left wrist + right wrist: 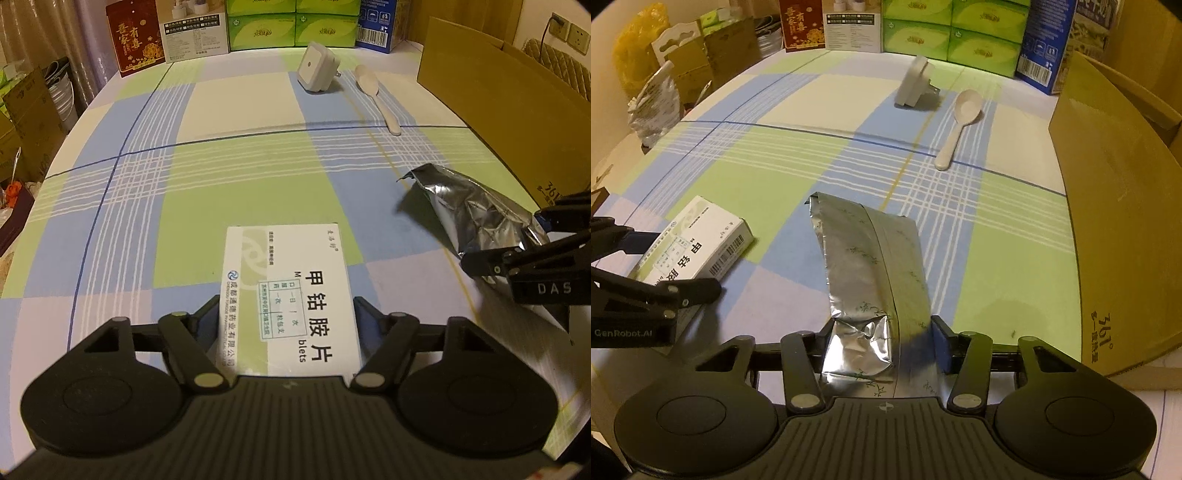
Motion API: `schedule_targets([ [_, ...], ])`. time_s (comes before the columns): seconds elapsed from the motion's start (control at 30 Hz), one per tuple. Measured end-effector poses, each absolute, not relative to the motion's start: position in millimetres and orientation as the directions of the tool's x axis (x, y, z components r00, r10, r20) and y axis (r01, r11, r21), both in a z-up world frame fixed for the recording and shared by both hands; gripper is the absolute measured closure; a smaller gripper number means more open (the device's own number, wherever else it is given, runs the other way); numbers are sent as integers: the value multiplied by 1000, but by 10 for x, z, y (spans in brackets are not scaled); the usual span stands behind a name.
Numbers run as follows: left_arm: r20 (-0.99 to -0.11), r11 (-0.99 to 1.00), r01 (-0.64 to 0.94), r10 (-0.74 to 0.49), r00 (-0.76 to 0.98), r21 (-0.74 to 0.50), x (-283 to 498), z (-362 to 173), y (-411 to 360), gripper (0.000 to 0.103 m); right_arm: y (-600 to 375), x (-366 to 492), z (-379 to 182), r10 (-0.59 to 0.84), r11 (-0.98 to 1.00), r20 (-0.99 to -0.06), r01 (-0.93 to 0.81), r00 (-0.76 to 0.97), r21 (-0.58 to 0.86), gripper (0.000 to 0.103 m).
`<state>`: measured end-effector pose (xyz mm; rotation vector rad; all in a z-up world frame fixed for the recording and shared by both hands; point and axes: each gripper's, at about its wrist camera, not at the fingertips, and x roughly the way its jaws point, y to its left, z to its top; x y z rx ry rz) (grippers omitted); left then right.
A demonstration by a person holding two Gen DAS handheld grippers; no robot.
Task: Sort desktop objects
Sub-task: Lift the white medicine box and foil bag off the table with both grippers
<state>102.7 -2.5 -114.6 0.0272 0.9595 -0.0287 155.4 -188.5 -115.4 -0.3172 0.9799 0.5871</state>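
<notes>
A white medicine box (295, 266) with black Chinese print lies flat on the checked tablecloth (229, 173). My left gripper (288, 301) is shut on it, one finger against each long side; from the right wrist view the box (701, 240) sits between the same fingers of the left gripper (670, 264). A crumpled silver foil pouch (871, 258) stretches away from my right gripper (882, 332), whose pads press its near end from both sides. In the left wrist view the pouch (472, 206) angles up from the right gripper (506, 236).
A white plug adapter (317, 68) and a cream plastic spoon (373, 92) lie at the far middle. A large open cardboard box (1115, 221) stands along the right edge. Green tissue packs (291, 26), a red box (135, 37) and other cartons line the back.
</notes>
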Motion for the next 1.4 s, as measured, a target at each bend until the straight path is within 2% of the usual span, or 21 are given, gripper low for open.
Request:
schedule_targets([
  [0.37, -814, 999, 45, -49, 579, -28, 1015, -1122, -54, 36, -1898, 1525, -1089, 355, 807, -824, -590, 441, 32, 65],
  [0.57, -811, 998, 53, -53, 582, -27, 1016, -1111, -85, 36, -1879, 1512, -1093, 353, 799, -825, -601, 441, 20, 64],
  [0.63, -812, 998, 53, -51, 582, -25, 1019, -1112, -88, 36, -1867, 1514, -1107, 348, 792, -827, -610, 441, 9, 58],
  [0.7, -811, 999, 49, -45, 583, -20, 1022, -1110, -86, 36, -1848, 1511, -1122, 346, 787, -829, -617, 439, 1, 47],
  [0.77, -809, 999, 43, -39, 586, -17, 1020, -1103, -74, 36, -1825, 1509, -1139, 339, 777, -833, -629, 437, -14, 42],
  [0.9, -810, 999, 41, -35, 585, -14, 1017, -1100, -57, 36, -1806, 1479, -1177, 313, 756, -838, -652, 447, -65, 41],
  [1.0, -812, 999, 43, -37, 583, -15, 1012, -1101, -58, 36, -1880, 1484, -1183, 311, 767, -850, -640, 425, -39, 41],
  [1.07, -813, 999, 45, -39, 581, -15, 1018, -1105, -59, 36, -1935, 1503, -1189, 321, 782, -857, -624, 403, 0, 42],
  [1.2, -812, 998, 53, -46, 582, -19, 1023, -1100, -81, 36, -1902, 1488, -1167, 336, 773, -852, -635, 402, 5, 57],
  [1.4, -811, 998, 43, -56, 582, -38, 1023, -1087, -64, 36, -1875, 1433, -1127, 350, 768, -830, -641, 435, -12, 64],
])
